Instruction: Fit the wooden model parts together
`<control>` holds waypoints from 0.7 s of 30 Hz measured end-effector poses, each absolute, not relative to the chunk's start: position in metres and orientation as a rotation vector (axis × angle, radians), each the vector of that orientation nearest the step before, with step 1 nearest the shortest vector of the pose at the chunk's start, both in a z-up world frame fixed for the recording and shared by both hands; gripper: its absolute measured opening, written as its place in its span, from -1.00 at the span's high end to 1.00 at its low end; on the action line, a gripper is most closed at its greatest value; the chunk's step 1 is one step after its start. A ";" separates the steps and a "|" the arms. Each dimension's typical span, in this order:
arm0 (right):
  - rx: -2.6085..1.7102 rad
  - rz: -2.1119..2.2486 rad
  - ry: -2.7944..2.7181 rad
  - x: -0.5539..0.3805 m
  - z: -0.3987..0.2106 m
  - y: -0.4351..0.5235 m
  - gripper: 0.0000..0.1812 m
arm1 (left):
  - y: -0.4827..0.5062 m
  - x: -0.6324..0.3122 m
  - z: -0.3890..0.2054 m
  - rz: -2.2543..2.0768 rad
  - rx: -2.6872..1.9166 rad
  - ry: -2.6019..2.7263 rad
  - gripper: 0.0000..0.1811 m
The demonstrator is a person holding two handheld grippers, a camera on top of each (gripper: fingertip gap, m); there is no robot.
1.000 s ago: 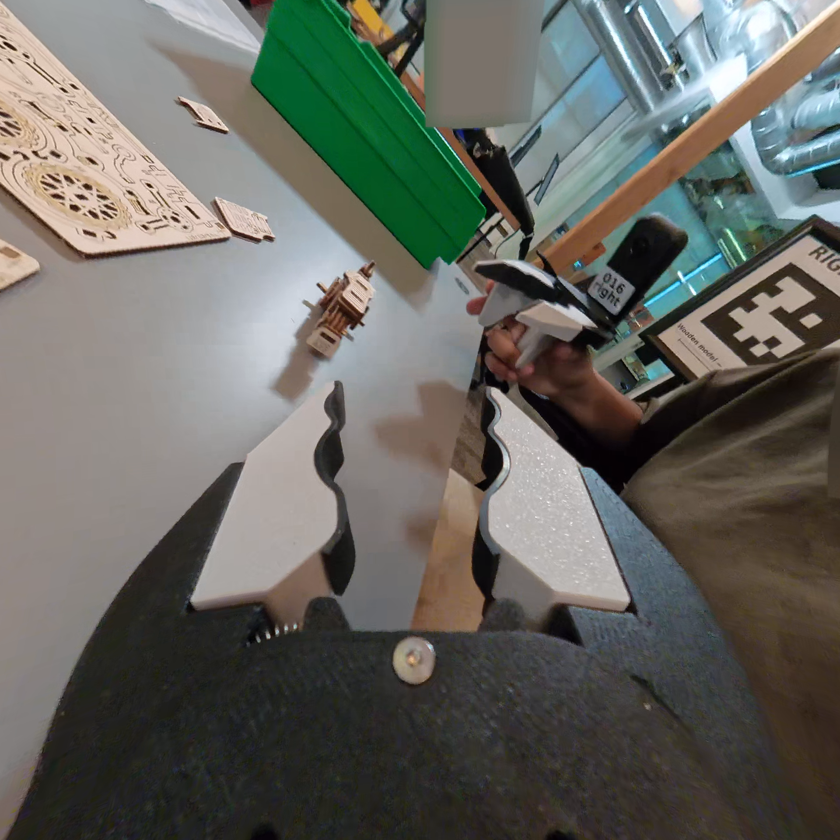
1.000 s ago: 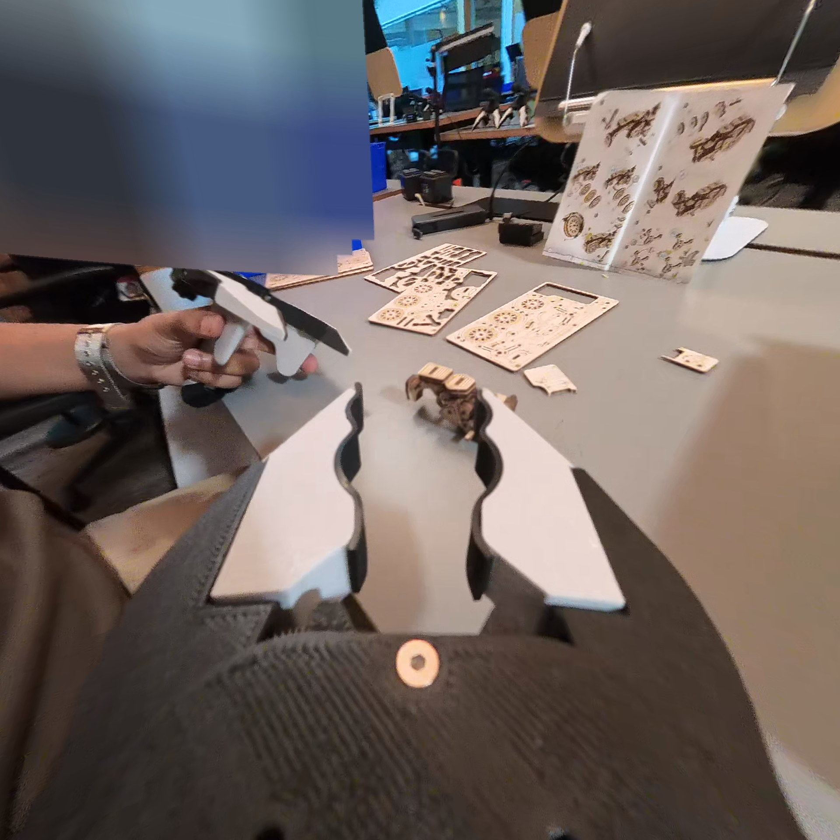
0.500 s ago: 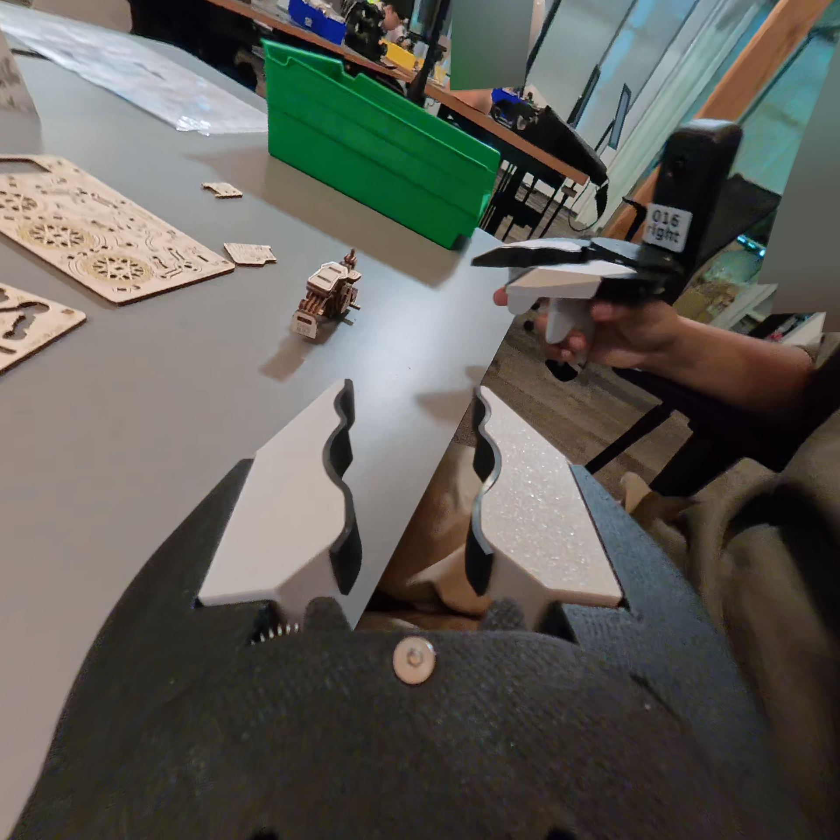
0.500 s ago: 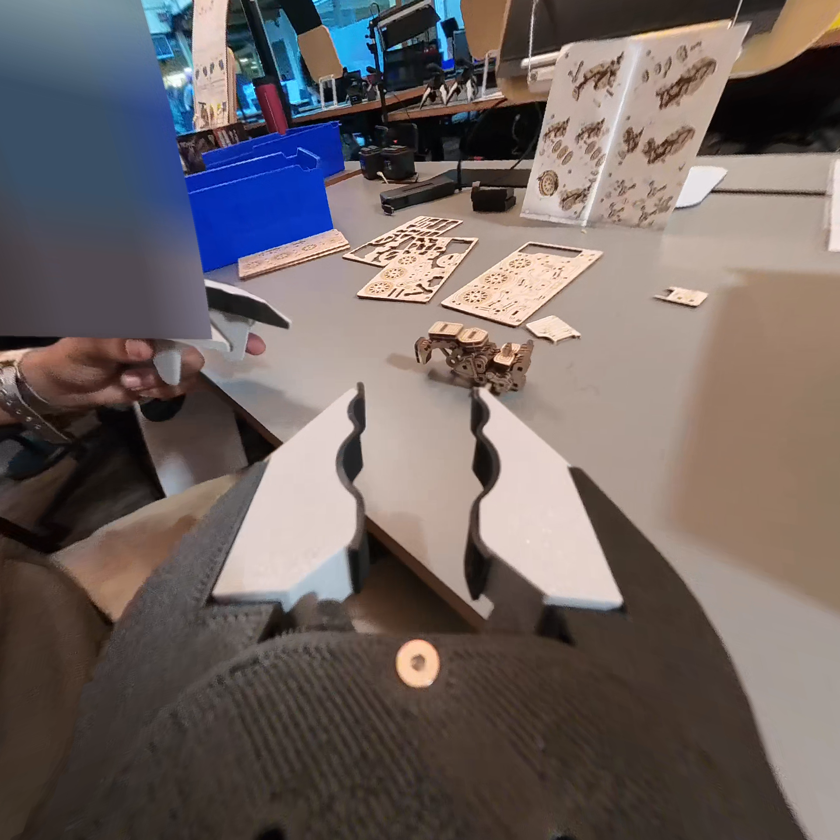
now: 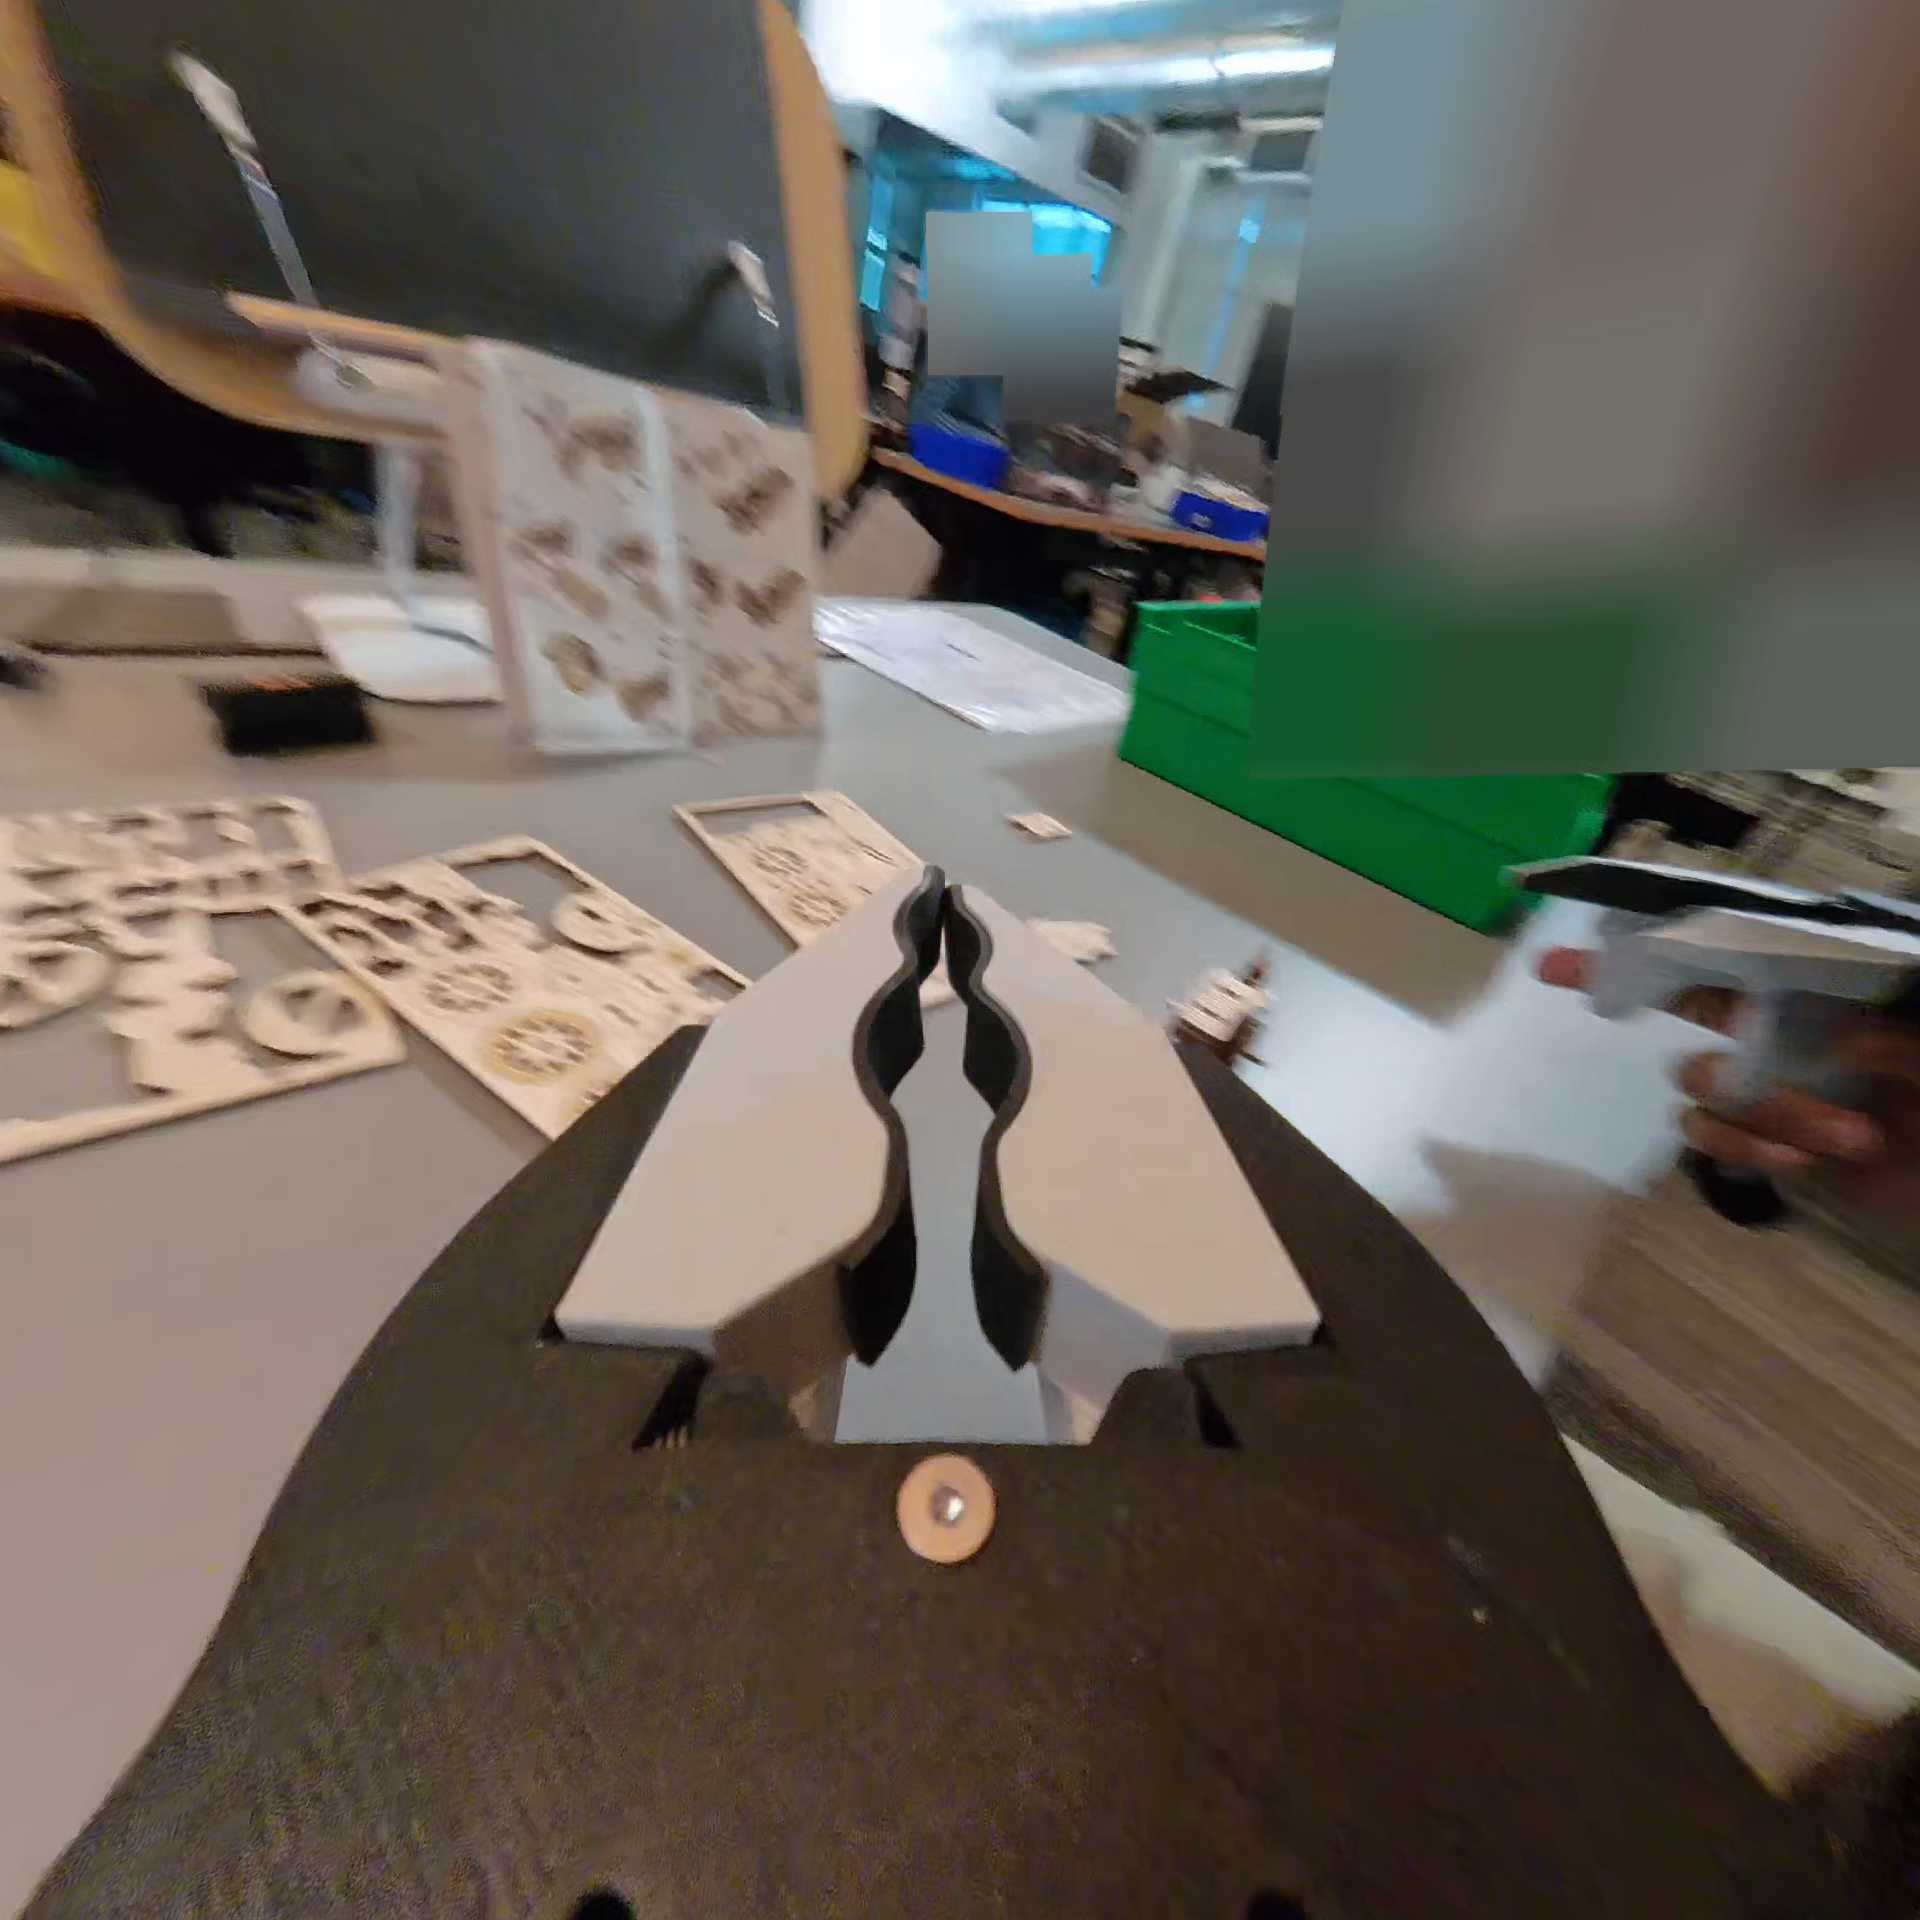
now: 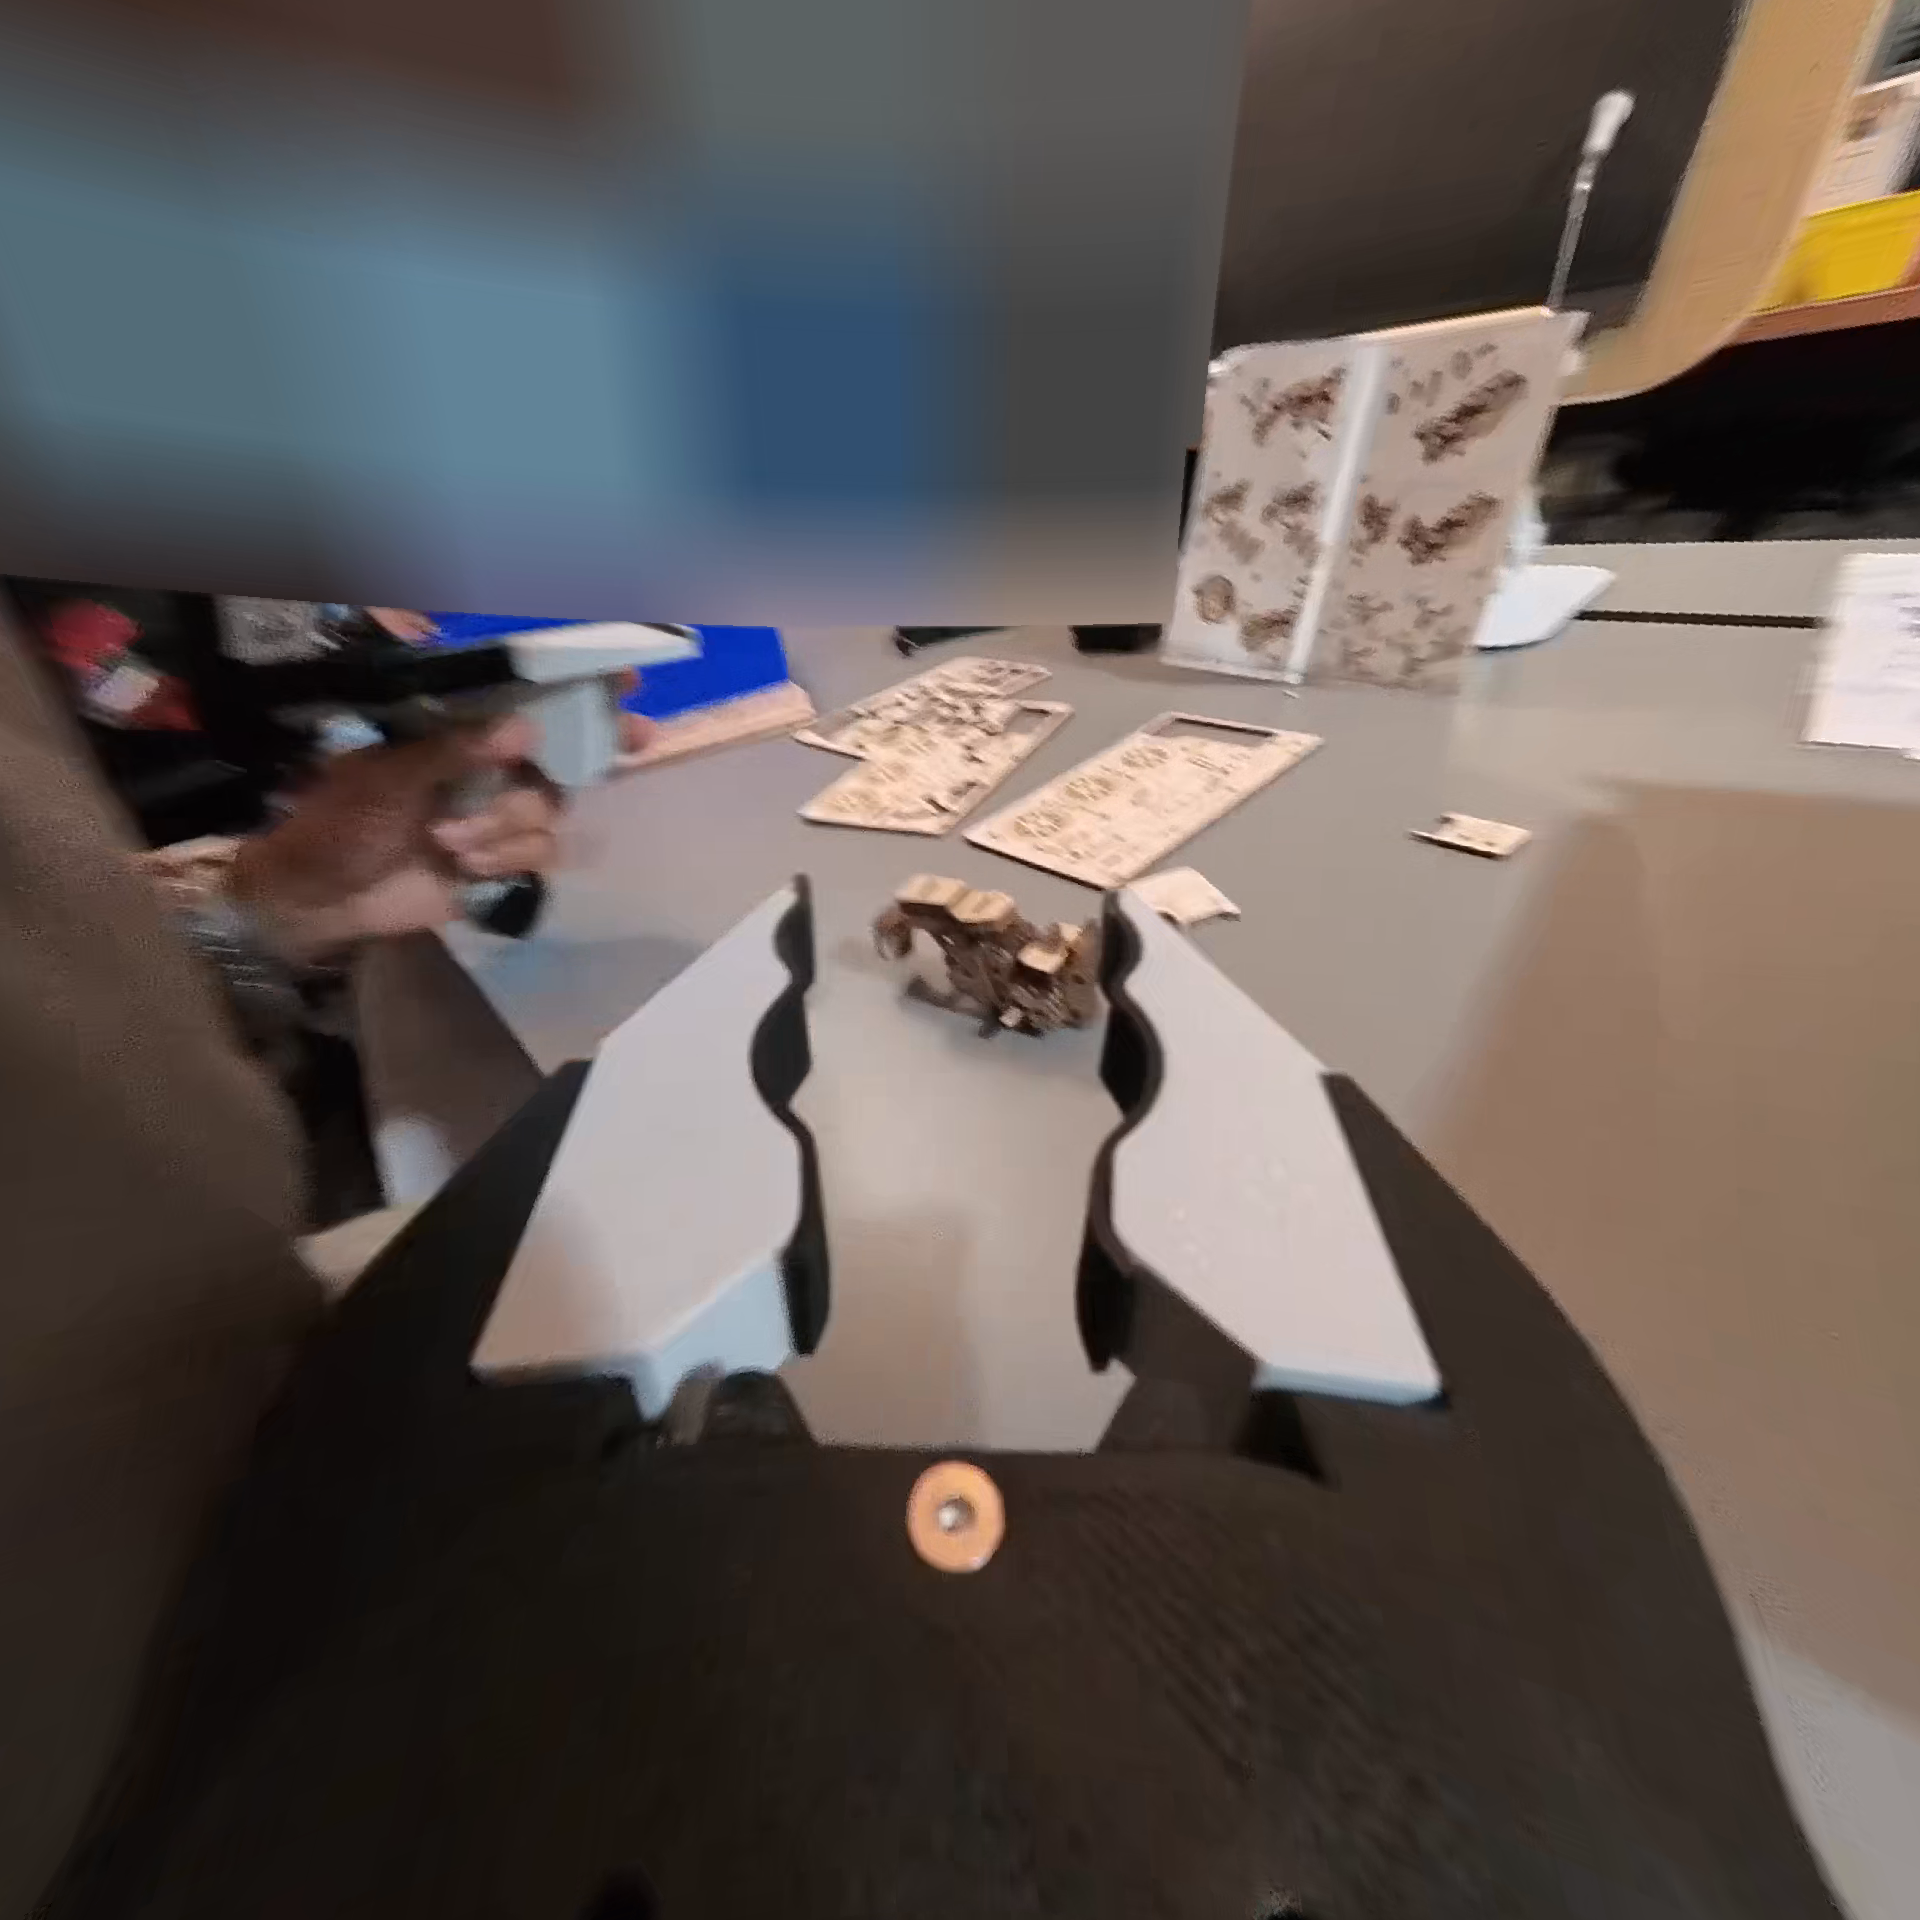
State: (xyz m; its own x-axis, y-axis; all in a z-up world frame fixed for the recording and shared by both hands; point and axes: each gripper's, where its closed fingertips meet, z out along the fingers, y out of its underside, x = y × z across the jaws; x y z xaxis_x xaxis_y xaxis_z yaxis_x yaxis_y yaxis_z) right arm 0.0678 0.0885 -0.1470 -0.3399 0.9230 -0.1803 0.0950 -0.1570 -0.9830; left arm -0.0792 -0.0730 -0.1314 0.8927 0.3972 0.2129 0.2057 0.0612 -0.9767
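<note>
A small part-built wooden model stands on the grey table, just beyond my right gripper, which is open and empty with the model between its tips. The model also shows in the left wrist view, right of my left gripper. The left gripper is shut with nothing between its fingers and hangs over the table. Several laser-cut wooden part sheets lie flat farther back. Small loose wooden pieces lie near them.
A standing instruction booklet is at the back of the table. A green bin stands at the right, a blue bin at the left. A black box lies behind the sheets. The table's front edge runs near both grippers. The tips of one gripper are about 20 cm away from the tips of the other.
The left gripper has shut and swung left to face the sheets and booklet. The right gripper has moved closer to the model, now between its fingertips, and stays open.
</note>
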 end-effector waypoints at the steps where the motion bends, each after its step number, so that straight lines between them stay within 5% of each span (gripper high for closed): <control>1: -1.187 1.649 -1.431 0.067 -0.143 0.088 0.56 | -0.072 -0.091 -0.130 0.205 -1.514 -0.507 1.00; 3: -1.196 1.715 -1.459 0.062 -0.144 0.089 1.00 | -0.064 -0.106 -0.135 0.228 -1.520 -0.527 1.00; 21: -1.480 1.456 -1.408 -0.004 -0.166 0.143 1.00 | -0.045 -0.115 -0.155 0.148 -1.600 -0.553 1.00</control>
State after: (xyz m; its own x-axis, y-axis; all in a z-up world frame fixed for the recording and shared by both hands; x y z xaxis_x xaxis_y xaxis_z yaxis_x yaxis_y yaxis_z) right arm -0.0036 0.1428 -0.1660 -0.1774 0.9416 -0.2862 0.2544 -0.2371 -0.9376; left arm -0.1152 -0.0445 -0.1554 0.8721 0.4319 0.2300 0.2592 -0.0092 -0.9658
